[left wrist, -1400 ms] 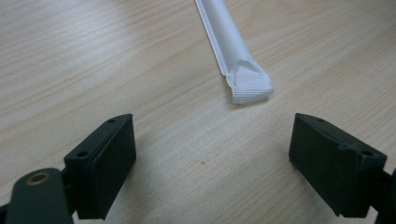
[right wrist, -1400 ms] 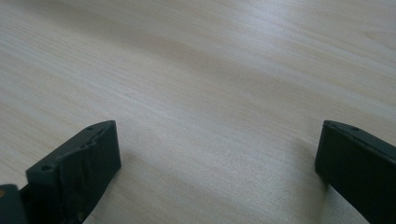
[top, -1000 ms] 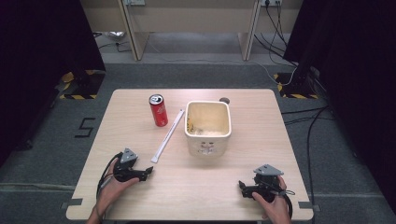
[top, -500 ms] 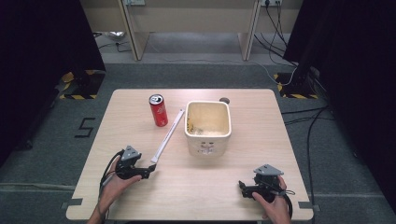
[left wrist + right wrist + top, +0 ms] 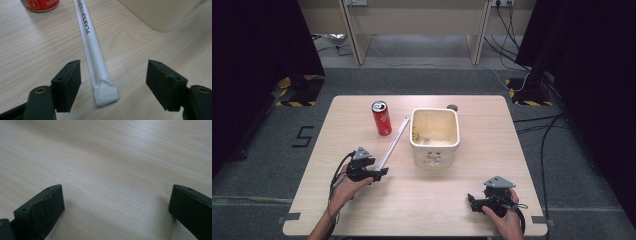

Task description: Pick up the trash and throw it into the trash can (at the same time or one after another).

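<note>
Tools [image 5: 112,82] [image 5: 115,212]: 2, open; 1 straw [image 5: 96,55], 1 can [image 5: 382,118], 1 tub [image 5: 435,133].

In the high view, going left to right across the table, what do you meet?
Left gripper → red can → wrapped straw → cream square tub → right gripper.

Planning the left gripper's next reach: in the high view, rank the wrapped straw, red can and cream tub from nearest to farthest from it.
From the left gripper:
1. Wrapped straw, its near end at the jaws.
2. Cream tub, to the right.
3. Red can, beyond, at the straw's far end.
</note>
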